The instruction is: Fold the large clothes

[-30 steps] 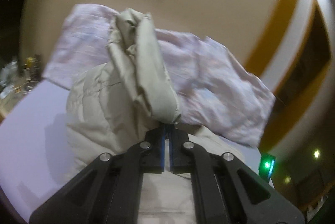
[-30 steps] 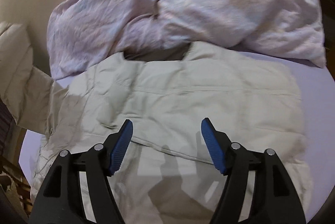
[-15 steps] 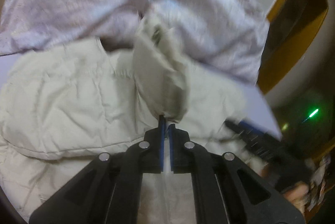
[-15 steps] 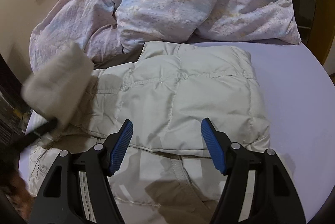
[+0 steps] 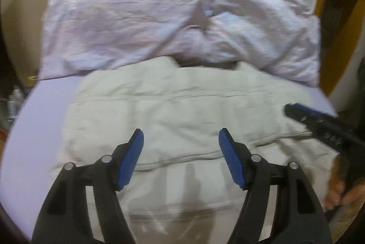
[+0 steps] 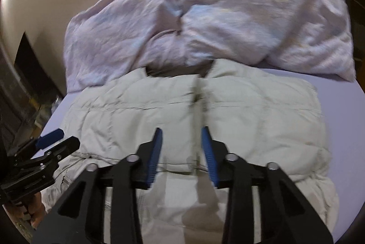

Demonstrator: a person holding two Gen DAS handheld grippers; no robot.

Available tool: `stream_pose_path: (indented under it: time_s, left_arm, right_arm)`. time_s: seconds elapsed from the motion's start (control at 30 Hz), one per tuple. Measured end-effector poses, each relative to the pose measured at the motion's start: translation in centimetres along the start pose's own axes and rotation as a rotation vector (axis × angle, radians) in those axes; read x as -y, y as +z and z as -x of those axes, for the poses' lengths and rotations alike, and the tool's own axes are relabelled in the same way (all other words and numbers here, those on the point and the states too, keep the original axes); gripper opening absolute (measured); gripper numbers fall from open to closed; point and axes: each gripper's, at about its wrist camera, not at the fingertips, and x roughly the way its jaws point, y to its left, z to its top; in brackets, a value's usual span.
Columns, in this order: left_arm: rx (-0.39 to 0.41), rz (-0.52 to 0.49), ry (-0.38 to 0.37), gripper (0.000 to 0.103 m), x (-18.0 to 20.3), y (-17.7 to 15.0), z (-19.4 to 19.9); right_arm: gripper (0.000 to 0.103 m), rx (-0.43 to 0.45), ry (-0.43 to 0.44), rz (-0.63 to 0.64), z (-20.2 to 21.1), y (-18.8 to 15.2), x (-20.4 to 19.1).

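Lying flat on the bed, a beige jacket touches the crumpled quilt at the far edge; left gripper spread wide, right gripper narrower, both empty. No writing legible.

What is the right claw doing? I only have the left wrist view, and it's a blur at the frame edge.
Observer: The right claw is open with nothing clamped, and points along the beige jacket.
Operator: Lined up with anything?
Observer: Yes, a centre line where two padded panels meet. It runs up between the fingers.
Operator: Where's my left claw relative to the jacket?
Observer: The left claw is at the jacket's left edge, by the lilac sheet.
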Motion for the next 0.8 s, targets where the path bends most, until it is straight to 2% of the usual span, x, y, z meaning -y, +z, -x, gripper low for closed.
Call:
stream_pose_path:
  time_s: [0.17,0.33,0.47,0.8]
  left_arm:
    - [-0.023,-0.002,0.071,0.068,-2.0,-0.8,-0.7]
    - [-0.028,-0.001,0.096,0.068,-2.9,-1.5,-1.2]
    - [-0.035,0.0,0.1,0.069,-3.1,-1.6,-1.8]
    - [-0.023,-0.028,0.15,0.072,-3.0,-2.4,-2.0]
  right_arm:
    - [0.022,-0.044,0.006,0.036,-2.7,0.1,-2.0]
    - [0.021,-0.097,-0.039,0.04,-5.0,-0.1,-2.0]
    - [0.02,-0.174,-0.054,0.006,-7.3,-0.4,-1.0]
    - [0.02,-0.216,0.034,-0.126,-8.4,-0.7,1.5]
